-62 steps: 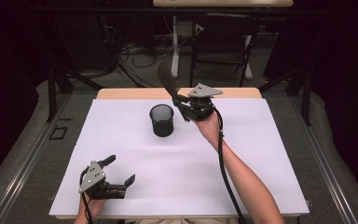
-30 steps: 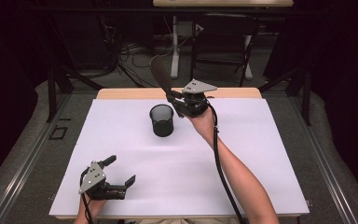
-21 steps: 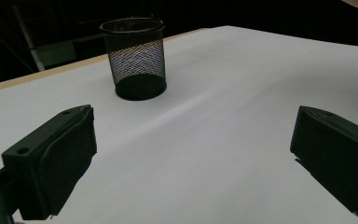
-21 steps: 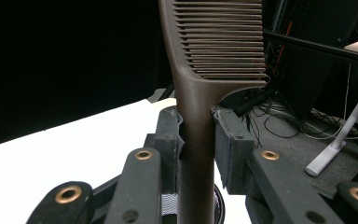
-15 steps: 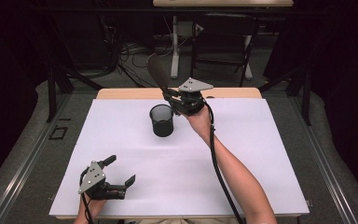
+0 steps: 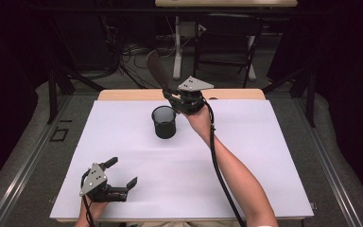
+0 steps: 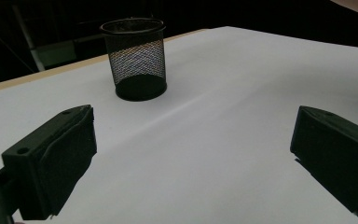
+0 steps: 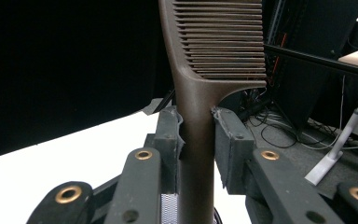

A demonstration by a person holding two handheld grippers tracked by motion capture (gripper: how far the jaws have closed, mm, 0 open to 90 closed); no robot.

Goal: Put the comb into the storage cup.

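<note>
So over on the left, the left gripper (image 6: 118,175) just sits on the white table cover (image 6: 264,156) near the front edge, jaws spread wide with nothing between them. In the left gripper view you can see both its pads (image 7: 70,149) well apart, looking across at the black mesh cup (image 7: 137,58), which stands upright on the white sheet.

Moving toward the middle, that mesh cup (image 6: 164,121) is in the back half of the table, closer to the far wooden edge (image 6: 123,94) than to the person.

Just right of the cup and a bit above it, the right gripper (image 6: 172,94) is clamped on a dark brown comb (image 6: 158,71). The comb sticks up and back, tilted to the left. In the right gripper view the pads squeeze the comb's handle (image 8: 196,140) from both sides, teeth up top, and a bit of the cup's mesh peeks out right below the jaws.
</note>
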